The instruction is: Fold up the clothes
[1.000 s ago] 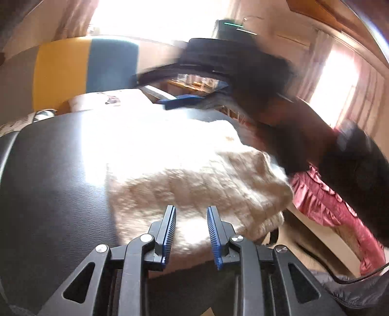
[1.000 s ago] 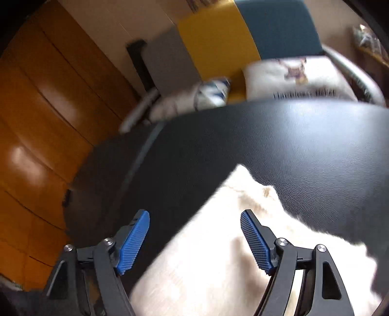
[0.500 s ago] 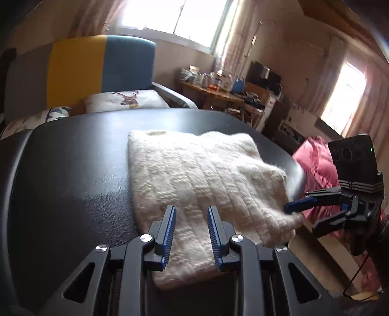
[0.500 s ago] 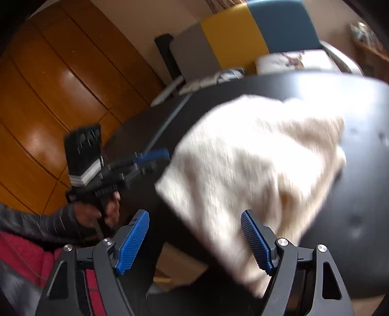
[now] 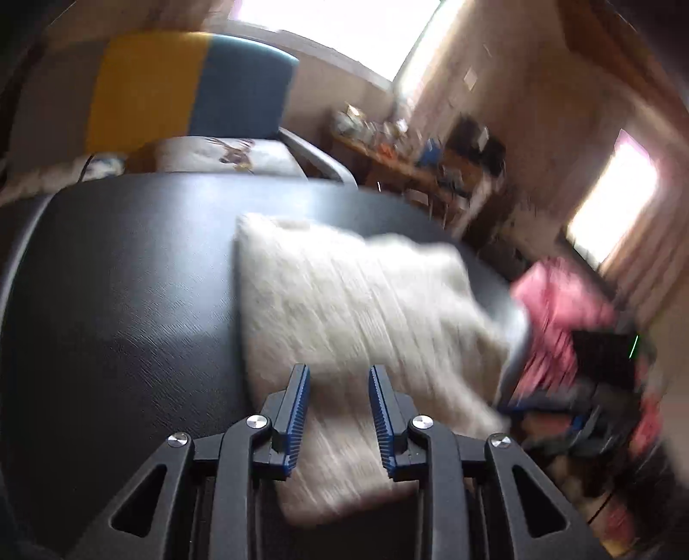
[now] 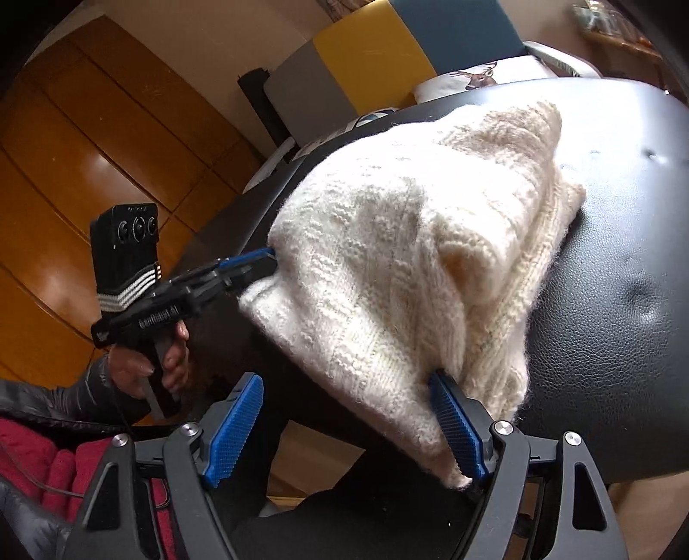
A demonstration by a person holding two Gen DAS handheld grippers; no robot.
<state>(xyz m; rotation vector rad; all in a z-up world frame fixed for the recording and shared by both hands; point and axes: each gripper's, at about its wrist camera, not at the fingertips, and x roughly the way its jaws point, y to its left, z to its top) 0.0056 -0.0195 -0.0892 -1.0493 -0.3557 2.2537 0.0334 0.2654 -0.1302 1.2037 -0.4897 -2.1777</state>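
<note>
Between my right gripper's [image 6: 346,430] widely spread blue pads hangs the near edge of the folded cream sweater [image 6: 413,258] on the black padded table [image 6: 624,301] (nothing pinched). Farther off, my left gripper [image 6: 262,258], jaws just widening, loosely straddles its edge.

Lighting: daylight; overexposed windows [image 5: 336,30] in left wrist view. Left view: motion-blurred, worst rightward. Right view: sharp. Glare: glossy black padded surface [image 5: 129,301]. Fisheye bending, dark corners.
</note>
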